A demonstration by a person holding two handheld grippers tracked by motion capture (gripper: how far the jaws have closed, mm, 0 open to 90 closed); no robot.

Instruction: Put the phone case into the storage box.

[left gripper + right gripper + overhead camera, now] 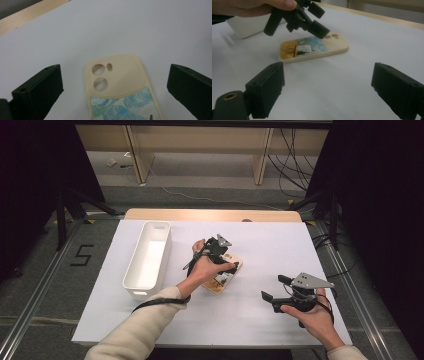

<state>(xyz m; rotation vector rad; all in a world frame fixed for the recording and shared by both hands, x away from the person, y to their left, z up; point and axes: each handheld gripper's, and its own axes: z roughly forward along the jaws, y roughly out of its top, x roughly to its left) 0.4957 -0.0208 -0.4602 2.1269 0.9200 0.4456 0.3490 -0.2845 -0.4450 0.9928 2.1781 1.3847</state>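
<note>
**Phone case between my left jaws, right tool waiting off to the side**

White sheeting covers the bench [260, 315], with a strip of pale wood showing at its far edge and dark floor and cables beyond it. On the left half of the sheet stands a long white bin [148, 260], its open top facing up.

Just right of the bin, near the middle of the bench, lies the phone case [223, 279], flat on the sheet with its printed back up. It is cream-coloured, with camera cut-outs at one end and a painted picture in blue and amber over the rest. In my left gripper view the cut-out end points away from me and the case [120, 85] sits between the two jaws, which stand wide apart with white sheet showing on both sides of it.

My left tool [222, 249] hovers over the far end of the case, released, not touching its edges as far as I can see. My left hand [202, 270] is wrapped around its grip.

My right tool [274, 287] is held low over the right part of the bench, well apart from the case, also released with its jaws spread. In the right gripper view the case [317, 48] lies ahead with the left tool [312, 21] above it.
</note>
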